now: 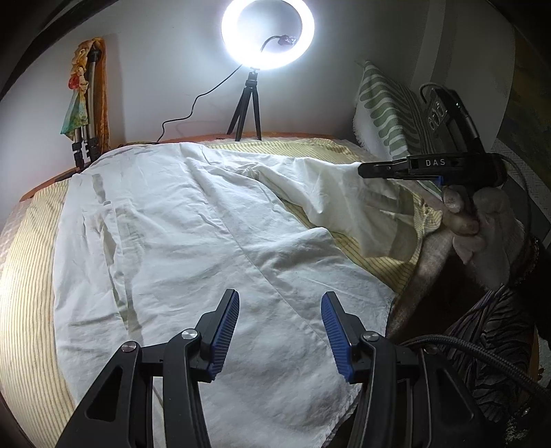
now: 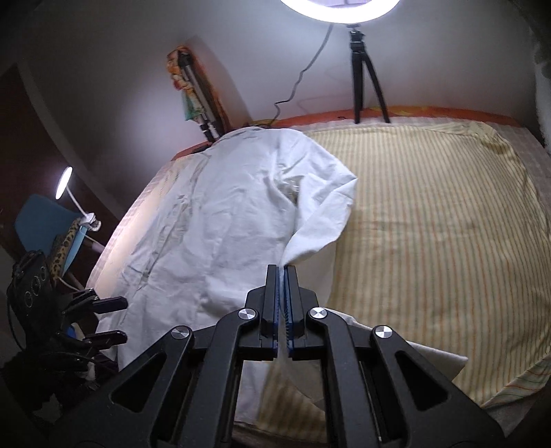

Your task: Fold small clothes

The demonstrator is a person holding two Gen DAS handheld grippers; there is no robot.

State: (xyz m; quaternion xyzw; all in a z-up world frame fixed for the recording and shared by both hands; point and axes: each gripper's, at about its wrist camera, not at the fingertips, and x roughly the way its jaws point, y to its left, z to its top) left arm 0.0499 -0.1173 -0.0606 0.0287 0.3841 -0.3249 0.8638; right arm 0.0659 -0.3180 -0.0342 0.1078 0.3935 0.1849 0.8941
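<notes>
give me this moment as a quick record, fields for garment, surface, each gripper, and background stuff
garment: white shirt spread over the bed, one sleeve lifted off the sheet
surface: yellow striped sheet
left gripper: open, above the shirt's lower part, holding nothing
right gripper: shut on the sleeve end, hand on its handle
background: lit ring light on a small tripod, green patterned pillow against the wall
fold: not yet done

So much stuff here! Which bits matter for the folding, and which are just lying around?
For the job:
white shirt
right hand-held gripper, shut on its sleeve
left hand-held gripper, open

Just around:
ring light
striped sheet
green patterned pillow
desk lamp
</notes>
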